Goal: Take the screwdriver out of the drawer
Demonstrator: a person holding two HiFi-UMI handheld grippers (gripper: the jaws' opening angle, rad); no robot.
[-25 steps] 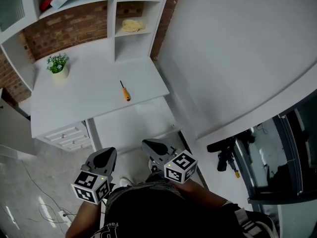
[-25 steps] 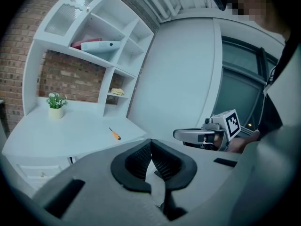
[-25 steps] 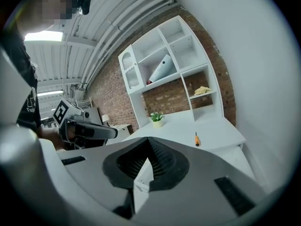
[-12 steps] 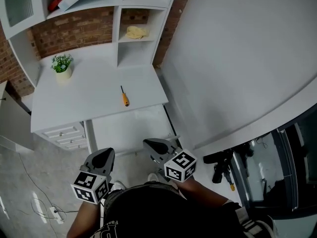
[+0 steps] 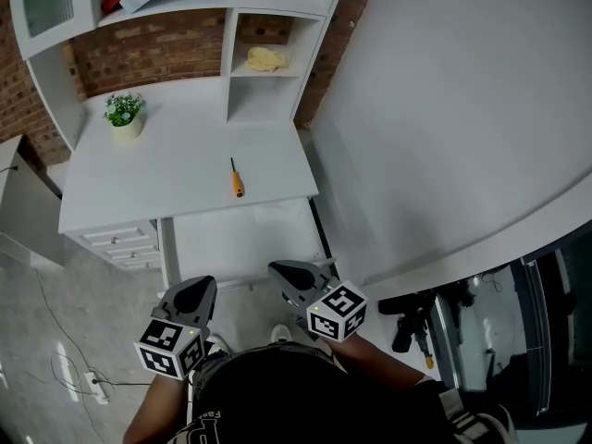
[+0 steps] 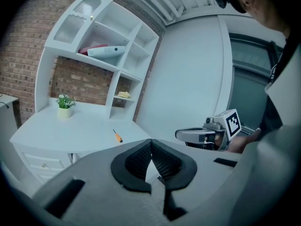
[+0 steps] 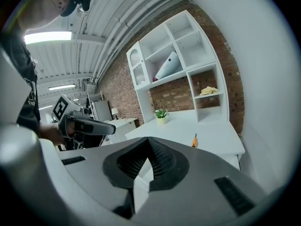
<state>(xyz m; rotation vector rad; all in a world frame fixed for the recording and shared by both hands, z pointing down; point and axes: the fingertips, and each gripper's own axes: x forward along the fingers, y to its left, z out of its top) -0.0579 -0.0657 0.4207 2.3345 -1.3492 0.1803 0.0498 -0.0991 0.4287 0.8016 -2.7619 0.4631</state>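
The screwdriver [image 5: 236, 179], with an orange handle and a dark shaft, lies on top of the white desk [image 5: 166, 183] near its front right edge, far ahead of both grippers. It also shows small in the left gripper view as the screwdriver [image 6: 117, 136] and in the right gripper view as the screwdriver [image 7: 194, 141]. My left gripper [image 5: 202, 283] and right gripper [image 5: 275, 268] hang side by side close to my body, low over the floor. Both have their jaws shut with nothing between them. The desk's drawers [image 5: 118, 241] at the left are closed.
A small potted plant [image 5: 124, 116] stands at the desk's back left. A yellow cloth [image 5: 266, 59] lies in a shelf cubby above. A white wall [image 5: 444, 118] runs along the right. A cable [image 5: 65, 359] trails on the floor at left; black equipment [image 5: 412, 317] stands at right.
The head view has drifted, so the desk sits slightly lower and further right in the frame. Both grippers stay shut at the same place near my body. The screwdriver has not moved.
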